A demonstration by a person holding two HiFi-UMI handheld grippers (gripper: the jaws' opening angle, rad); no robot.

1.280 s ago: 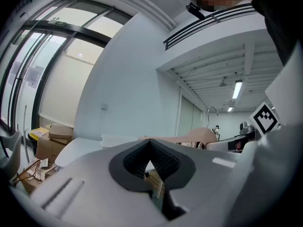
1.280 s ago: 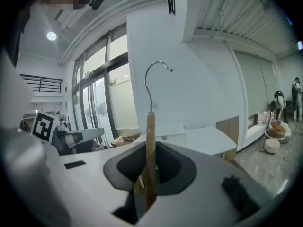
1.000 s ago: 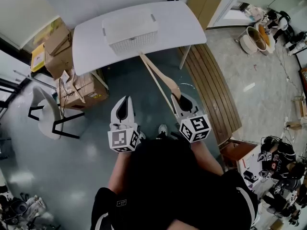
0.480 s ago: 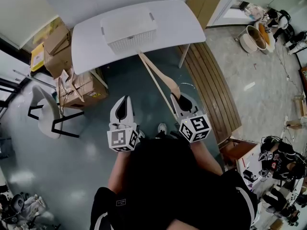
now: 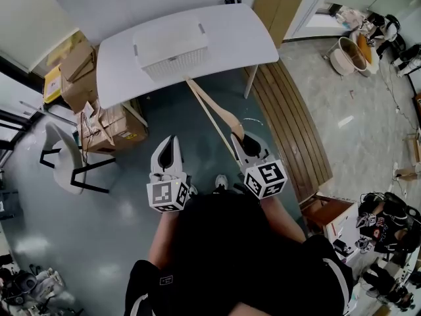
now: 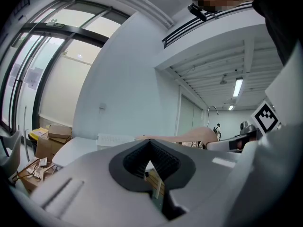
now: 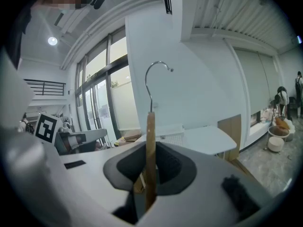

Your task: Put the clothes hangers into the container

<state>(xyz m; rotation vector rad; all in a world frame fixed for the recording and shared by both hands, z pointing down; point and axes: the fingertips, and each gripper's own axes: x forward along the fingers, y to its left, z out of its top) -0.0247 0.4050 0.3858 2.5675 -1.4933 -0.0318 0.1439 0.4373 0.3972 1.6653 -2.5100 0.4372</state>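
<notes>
a white table (image 5: 243,31) stood ahead. on it, near the front edge, sat a white slatted container (image 5: 171,50); what lay inside could not be made out. a wooden hanger (image 5: 212,110) stretched from the right gripper (image 5: 239,139) toward the table's front edge, its hook pointing up, outside the container. the right jaws were clamped on the hanger's wood. the left gripper (image 5: 169,143), beside the right, had its jaws together and held nothing.
</notes>
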